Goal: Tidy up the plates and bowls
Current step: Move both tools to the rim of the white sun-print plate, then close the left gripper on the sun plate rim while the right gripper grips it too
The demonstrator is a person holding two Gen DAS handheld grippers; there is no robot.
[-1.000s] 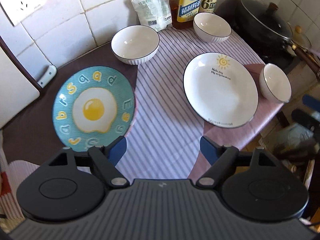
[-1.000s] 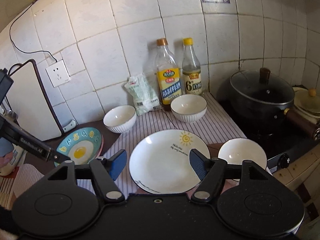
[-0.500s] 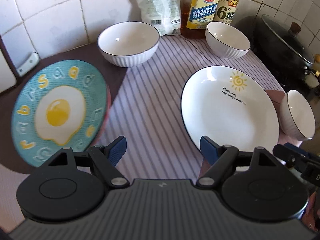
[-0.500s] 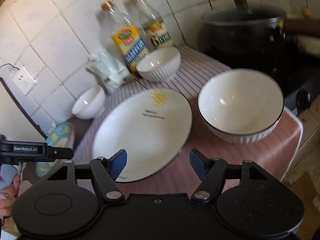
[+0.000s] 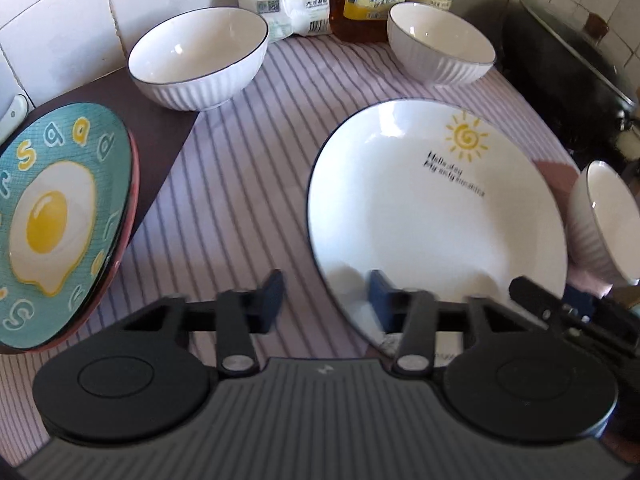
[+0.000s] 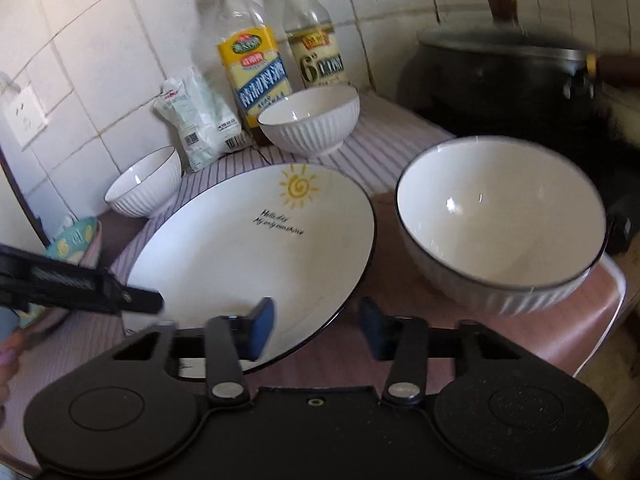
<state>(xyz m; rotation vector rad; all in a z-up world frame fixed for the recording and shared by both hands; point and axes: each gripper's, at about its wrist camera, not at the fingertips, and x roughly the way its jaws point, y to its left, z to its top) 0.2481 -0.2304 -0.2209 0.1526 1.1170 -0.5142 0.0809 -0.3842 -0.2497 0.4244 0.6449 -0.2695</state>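
Observation:
A large white sun plate lies mid-counter on the striped cloth. A teal fried-egg plate sits at the left. Three white ribbed bowls stand around: back left, back middle, and right of the plate. My left gripper is open and empty, straddling the sun plate's near left rim. My right gripper is open and empty, straddling the plate's near right rim, left of the right bowl.
Two bottles and a white bag stand against the tiled wall. A black lidded pot sits at the right on the stove. The counter's front edge drops off at the right.
Both grippers have moved forward and down toward the sun plate. The right one has swung toward the right bowl. Both sets of fingers have narrowed somewhat but stay open.

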